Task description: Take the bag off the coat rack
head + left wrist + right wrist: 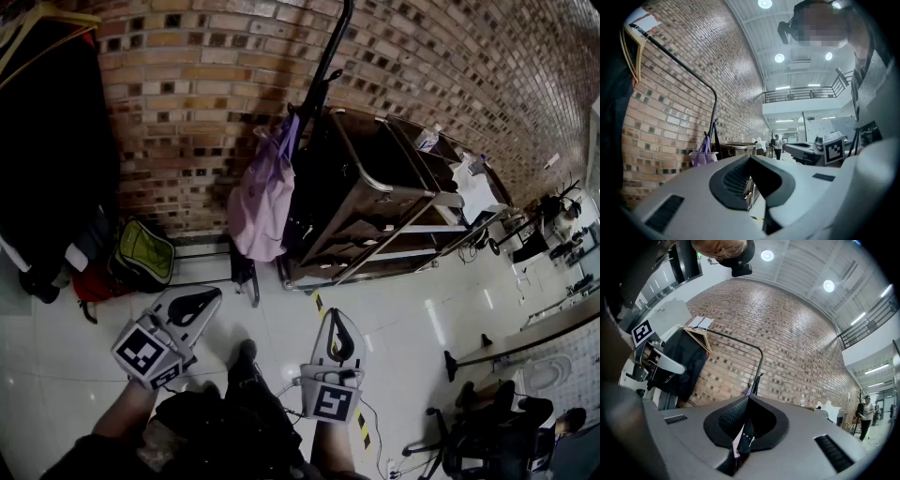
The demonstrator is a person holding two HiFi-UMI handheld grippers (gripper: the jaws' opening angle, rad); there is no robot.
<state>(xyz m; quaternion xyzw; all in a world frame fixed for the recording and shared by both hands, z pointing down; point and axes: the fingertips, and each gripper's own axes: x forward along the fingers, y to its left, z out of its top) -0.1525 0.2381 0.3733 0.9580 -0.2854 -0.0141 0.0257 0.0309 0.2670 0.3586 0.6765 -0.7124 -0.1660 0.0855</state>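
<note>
A lilac bag (pixel 262 202) hangs by its handles from the black pole of the coat rack (pixel 328 56) in front of the brick wall. Both grippers are low over the white floor, well short of the bag. My left gripper (pixel 192 305) points at it from the lower left with its jaws together and nothing in them. My right gripper (pixel 339 337) is likewise shut and empty, below and to the right of the bag. In the left gripper view the bag (pixel 704 154) shows small beyond the gripper (pixel 750 158). The right gripper (pixel 747 398) points at the rack pole (pixel 759 366).
A metal cart (pixel 375 197) stands right behind the rack. Dark coats (pixel 47 141) hang at the left above a green backpack (pixel 143 253). Yellow-black tape (pixel 361 427) runs across the floor. An office chair (pixel 478 441) is at the lower right. A person (pixel 777 145) stands far off.
</note>
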